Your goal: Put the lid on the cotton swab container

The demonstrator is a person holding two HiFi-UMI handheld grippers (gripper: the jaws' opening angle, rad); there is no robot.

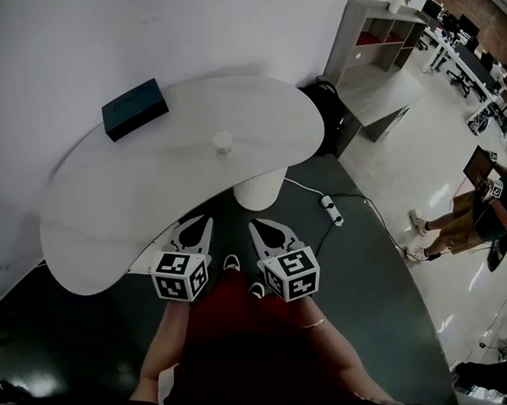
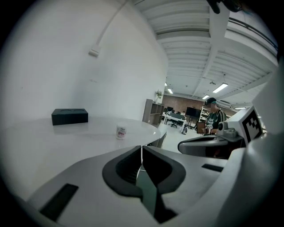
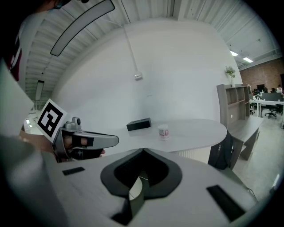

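A small white round cotton swab container (image 1: 223, 142) with a red label stands alone near the middle of the white table (image 1: 111, 212). It also shows in the left gripper view (image 2: 120, 132) and the right gripper view (image 3: 163, 132). I cannot tell whether a lid sits on it, and no separate lid is in view. My left gripper (image 1: 204, 221) (image 2: 141, 148) and right gripper (image 1: 256, 226) (image 3: 143, 150) hover side by side at the table's near edge. They are well short of the container, and both are shut with nothing between the jaws.
A dark rectangular box (image 1: 134, 109) (image 2: 69, 116) (image 3: 138, 124) lies at the table's far left. The ribbed pedestal (image 1: 259, 189) holds the table up. A power strip (image 1: 331, 209) lies on the floor. A grey shelf unit (image 1: 381, 45) and a person (image 1: 464, 218) are to the right.
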